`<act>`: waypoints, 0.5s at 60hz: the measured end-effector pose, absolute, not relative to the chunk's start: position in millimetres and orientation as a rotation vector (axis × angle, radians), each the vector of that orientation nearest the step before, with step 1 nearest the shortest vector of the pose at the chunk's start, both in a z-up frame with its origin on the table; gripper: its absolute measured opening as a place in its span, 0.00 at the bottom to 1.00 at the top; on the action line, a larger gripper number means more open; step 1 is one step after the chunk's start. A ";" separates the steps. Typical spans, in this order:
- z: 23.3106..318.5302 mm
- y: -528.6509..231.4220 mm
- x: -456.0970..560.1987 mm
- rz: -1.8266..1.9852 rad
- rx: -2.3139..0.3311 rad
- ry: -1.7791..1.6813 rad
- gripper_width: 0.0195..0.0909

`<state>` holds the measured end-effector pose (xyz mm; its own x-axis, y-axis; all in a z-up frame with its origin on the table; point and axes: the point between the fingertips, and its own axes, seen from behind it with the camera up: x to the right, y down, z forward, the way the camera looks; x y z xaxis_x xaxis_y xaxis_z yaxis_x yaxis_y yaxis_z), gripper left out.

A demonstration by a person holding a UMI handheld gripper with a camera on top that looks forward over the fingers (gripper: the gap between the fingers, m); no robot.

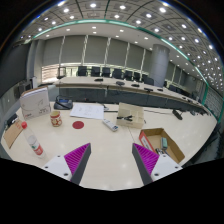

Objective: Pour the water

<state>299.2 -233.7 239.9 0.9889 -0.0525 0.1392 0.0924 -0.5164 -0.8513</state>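
My gripper (112,160) is open above the pale table (105,145), its two magenta pads (76,157) spread wide with nothing between them. A clear plastic bottle with a red cap (33,142) stands on the table to the left, beyond the left finger. A small red cup or can (55,119) stands farther back on the left. The gripper is well apart from both.
A cardboard box (160,146) sits just past the right finger. A white box (130,113) and papers (88,110) lie mid-table, a phone (63,102) and white case (35,102) at back left. Another carton (12,133) stands at the far left. Desks and chairs fill the room behind.
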 end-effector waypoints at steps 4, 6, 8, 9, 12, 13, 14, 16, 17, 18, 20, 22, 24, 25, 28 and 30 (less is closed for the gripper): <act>237.7 -236.6 293.1 -0.155 -2.106 -0.043 0.93; 234.2 -239.0 288.9 -0.145 -2.112 -0.054 0.93; 228.9 -238.5 279.9 -0.133 -2.118 -0.065 0.93; 227.0 -240.7 276.8 -0.128 -2.122 -0.071 0.93; 219.1 -246.2 265.3 -0.109 -2.134 -0.091 0.92; 216.5 -247.7 260.6 -0.101 -2.137 -0.098 0.93; 213.7 -249.0 255.5 -0.094 -2.140 -0.106 0.93; 209.1 -251.7 244.2 -0.078 -2.142 -0.121 0.93; 206.8 -253.1 237.9 -0.069 -2.142 -0.128 0.93; 204.0 -254.4 231.2 -0.060 -2.142 -0.136 0.93; 198.8 -256.9 215.8 -0.034 -2.142 -0.155 0.93; 192.9 -260.0 199.8 -0.009 -2.142 -0.172 0.93; 186.6 -263.1 182.2 0.014 -2.144 -0.190 0.93; 183.0 -264.6 173.5 0.025 -2.145 -0.200 0.93; 172.4 -268.5 146.2 0.055 -2.145 -0.230 0.93; 166.2 -269.5 129.0 0.065 -2.137 -0.243 0.93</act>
<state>129.0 -269.5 166.2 0.9788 0.1990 0.0482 0.1487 -0.5291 -0.8354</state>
